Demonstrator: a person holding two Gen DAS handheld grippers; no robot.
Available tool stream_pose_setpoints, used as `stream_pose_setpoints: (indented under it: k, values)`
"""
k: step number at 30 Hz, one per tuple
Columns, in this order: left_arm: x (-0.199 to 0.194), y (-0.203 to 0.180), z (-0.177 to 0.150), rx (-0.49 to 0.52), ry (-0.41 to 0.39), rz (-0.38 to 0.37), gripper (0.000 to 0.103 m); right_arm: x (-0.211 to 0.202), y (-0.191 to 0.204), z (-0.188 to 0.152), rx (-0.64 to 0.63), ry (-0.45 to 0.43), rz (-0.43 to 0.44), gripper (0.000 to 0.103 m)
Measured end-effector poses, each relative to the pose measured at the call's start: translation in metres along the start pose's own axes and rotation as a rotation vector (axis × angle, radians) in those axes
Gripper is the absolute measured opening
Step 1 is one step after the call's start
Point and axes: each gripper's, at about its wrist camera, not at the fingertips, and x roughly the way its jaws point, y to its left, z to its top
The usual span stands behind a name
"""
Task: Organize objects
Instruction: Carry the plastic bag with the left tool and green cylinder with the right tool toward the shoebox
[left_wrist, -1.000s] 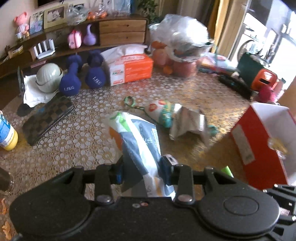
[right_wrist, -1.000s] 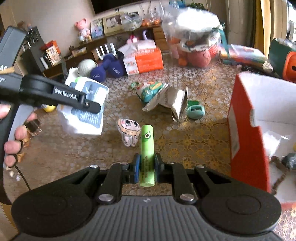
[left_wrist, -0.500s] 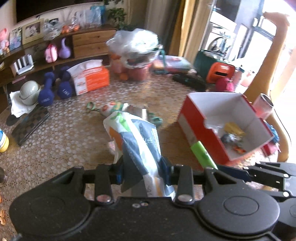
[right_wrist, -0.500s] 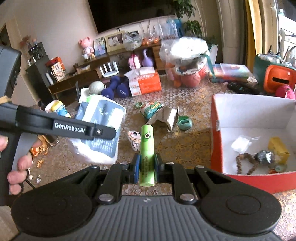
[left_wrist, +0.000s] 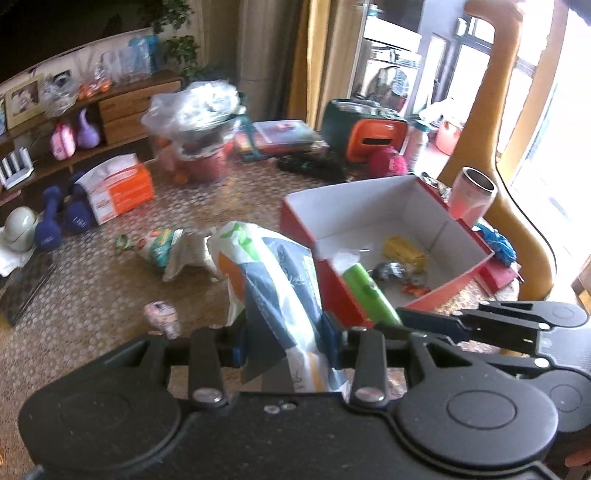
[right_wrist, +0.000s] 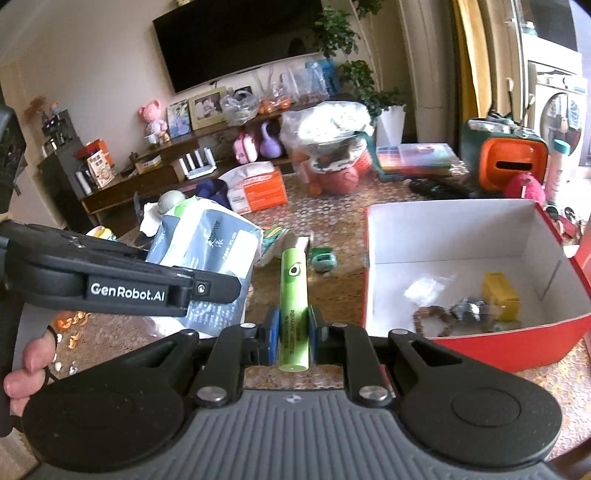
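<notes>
My left gripper (left_wrist: 284, 339) is shut on a blue, white and orange plastic pouch (left_wrist: 273, 280), held up above the table; the pouch also shows in the right wrist view (right_wrist: 207, 247). My right gripper (right_wrist: 291, 328) is shut on a green tube (right_wrist: 293, 295) with an eye print, held left of the open red box (right_wrist: 461, 332). The tube (left_wrist: 365, 291) reaches over the near wall of the red box (left_wrist: 303, 218) in the left wrist view. The box holds a yellow block (right_wrist: 500, 295), a bead string and small items.
On the table lie a crumpled green and silver packet (left_wrist: 173, 251), a small pink figure (left_wrist: 162, 317), an orange tissue box (left_wrist: 118, 188), blue dumbbells (left_wrist: 62, 218) and a bag of fruit (left_wrist: 199, 122). A pink cup (left_wrist: 472, 195) stands behind the box.
Both grippers have risen and swung right toward the red box, each keeping its load. The box interior has come into full view in both cameras.
</notes>
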Motion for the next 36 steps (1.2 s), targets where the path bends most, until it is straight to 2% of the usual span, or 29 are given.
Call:
stream_pose_setpoints:
  k: [12, 21, 30, 36]
  values:
    - [0.029, -0.068, 0.023, 0.099, 0.006, -0.059, 0.038, -0.008, -0.069, 0.002, 0.065, -0.004, -0.094, 0.015]
    - [0.061, -0.098, 0.037, 0.133, 0.034, -0.082, 0.038, -0.007, -0.12, 0.009, 0.109, -0.001, -0.166, 0.015]
    - [0.106, -0.116, 0.059, 0.148, 0.062, -0.058, 0.038, 0.013, -0.173, 0.023, 0.148, 0.037, -0.229, 0.015]
    - [0.142, -0.123, 0.073, 0.165, 0.099, -0.023, 0.038, 0.041, -0.197, 0.031, 0.152, 0.086, -0.257, 0.015]
